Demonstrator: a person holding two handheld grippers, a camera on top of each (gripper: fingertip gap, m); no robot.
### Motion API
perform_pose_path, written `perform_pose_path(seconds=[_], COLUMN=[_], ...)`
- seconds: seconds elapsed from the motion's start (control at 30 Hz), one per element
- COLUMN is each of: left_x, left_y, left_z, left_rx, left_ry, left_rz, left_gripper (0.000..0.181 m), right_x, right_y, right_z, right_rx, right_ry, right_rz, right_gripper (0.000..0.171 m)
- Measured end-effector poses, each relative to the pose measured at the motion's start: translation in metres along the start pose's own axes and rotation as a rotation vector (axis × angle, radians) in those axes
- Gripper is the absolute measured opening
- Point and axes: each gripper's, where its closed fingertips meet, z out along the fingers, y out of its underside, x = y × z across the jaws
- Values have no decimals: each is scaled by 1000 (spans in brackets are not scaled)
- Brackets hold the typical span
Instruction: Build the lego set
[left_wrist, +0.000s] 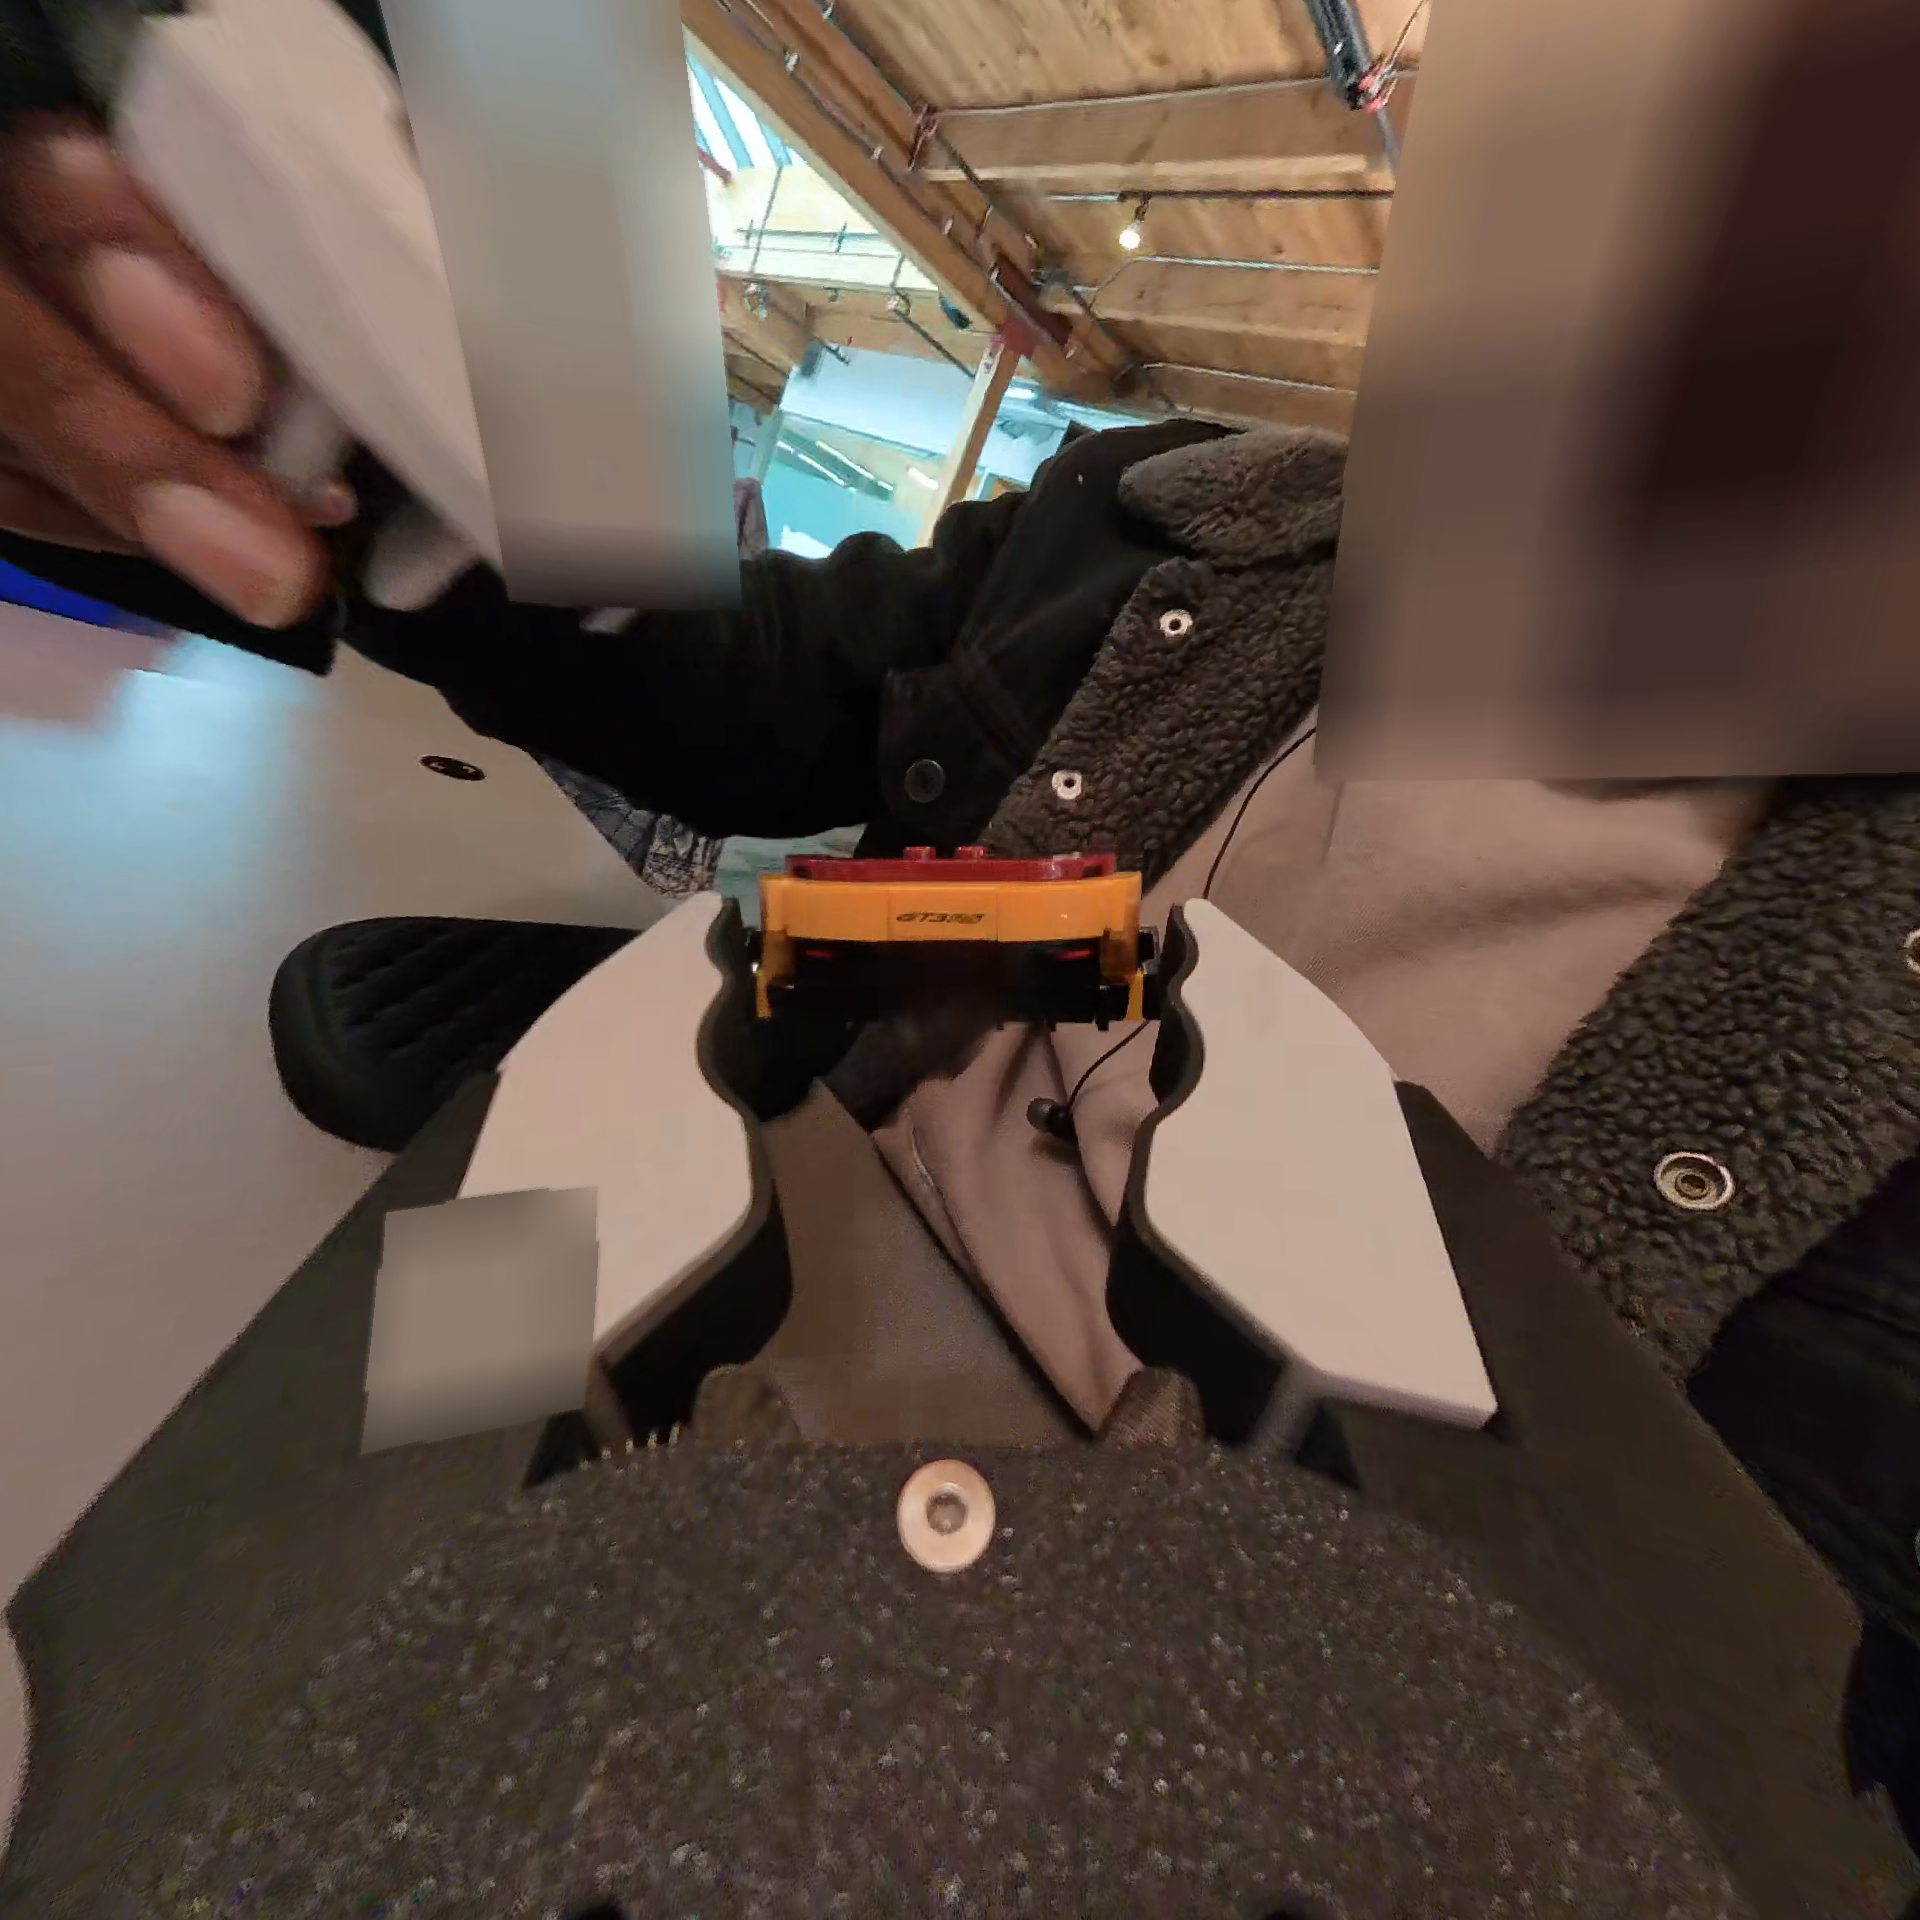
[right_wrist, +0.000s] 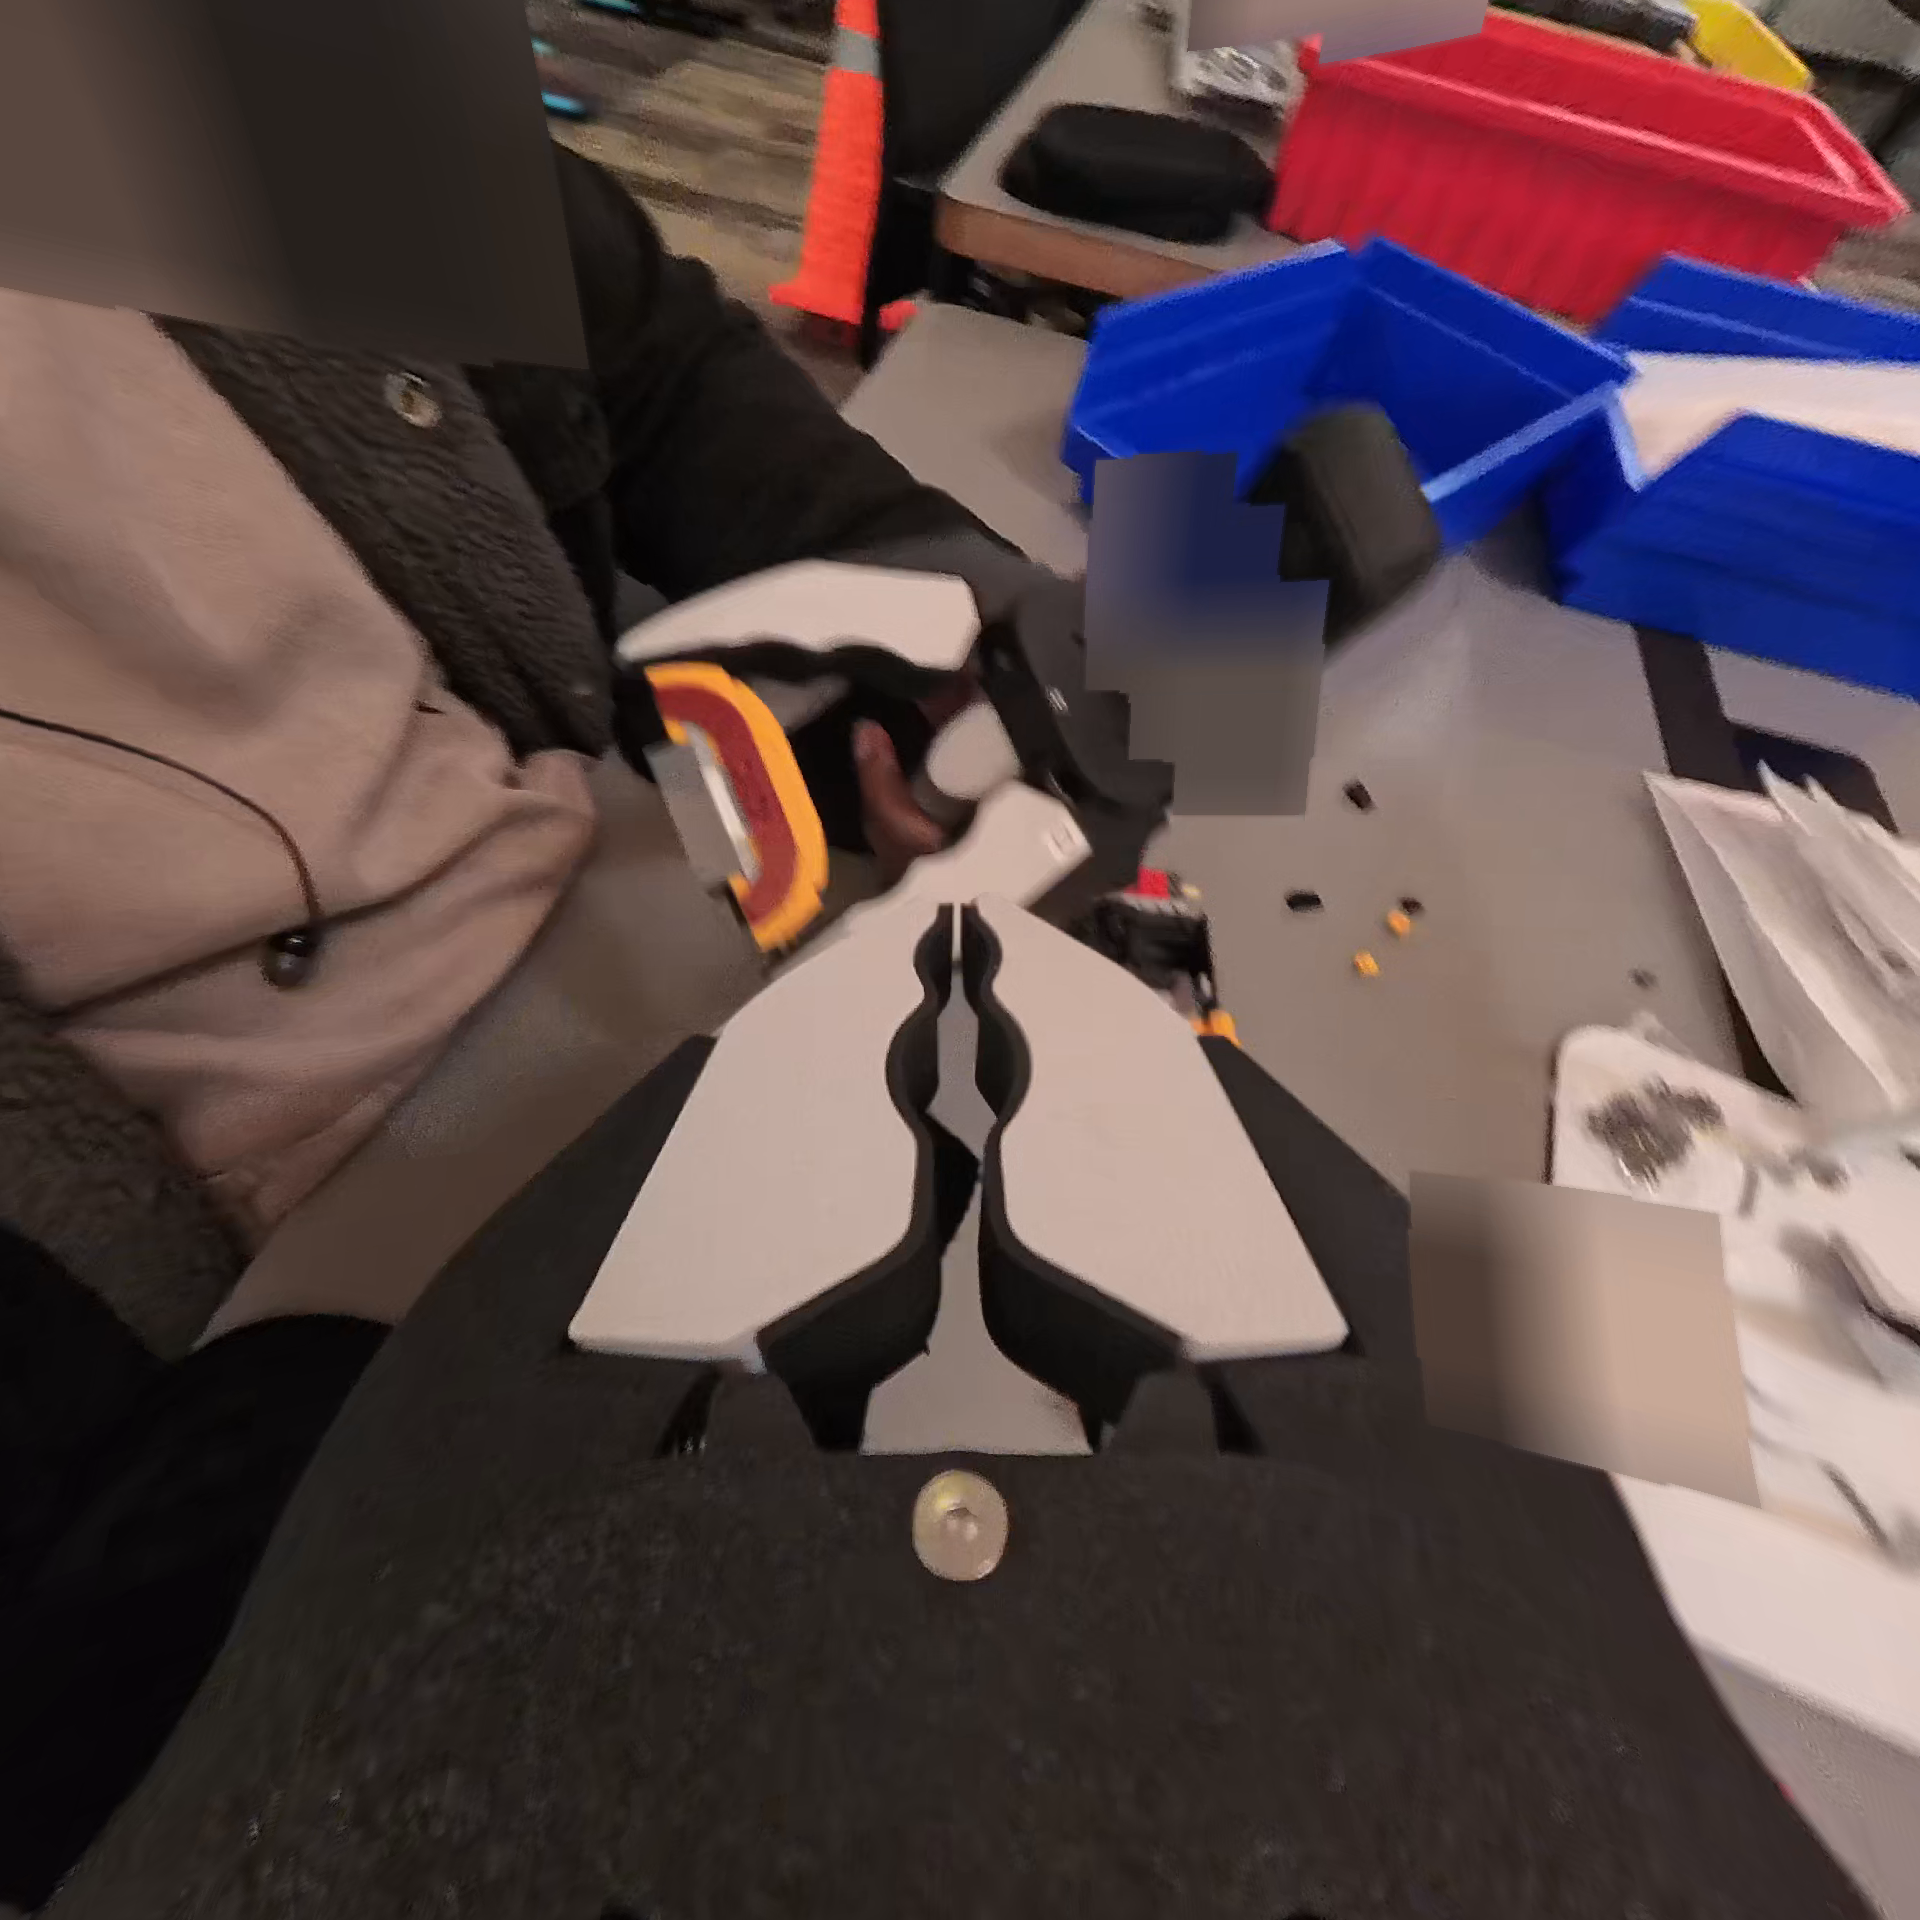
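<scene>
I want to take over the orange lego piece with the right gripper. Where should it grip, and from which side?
Probably the curved orange outer band, approached from the side facing away from the left gripper. The orange lego piece is already clamped at its two ends, so only its middle span is free. The right gripper is shut and must open first.

Grey-shelled grippers with black wavy inner pads, silver screw on speckled black base; dark fleece-collared jacket.
</scene>
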Motion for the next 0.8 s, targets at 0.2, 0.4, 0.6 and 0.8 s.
perform_pose_path(seconds=[0.2,0.4,0.6,0.8], left_x=[0,-19,-32,-45], left_y=[8,13,21,18], left_z=[-21,-29,-31,-40], left_rx=[-4,-10,-23,-14], left_ry=[-110,-230,-273,-389], left_rz=[24,28,-1,54], left_gripper=[75,75,75,75], right_x=[60,102,122,140], right_y=[99,233,252,260], right_z=[-40,-94,-76,-66], right_rx=[-302,-658,-595,-647], right_ry=[351,556,561,544], right_rz=[128,310,457,575], right_gripper=[6,22,36,21])
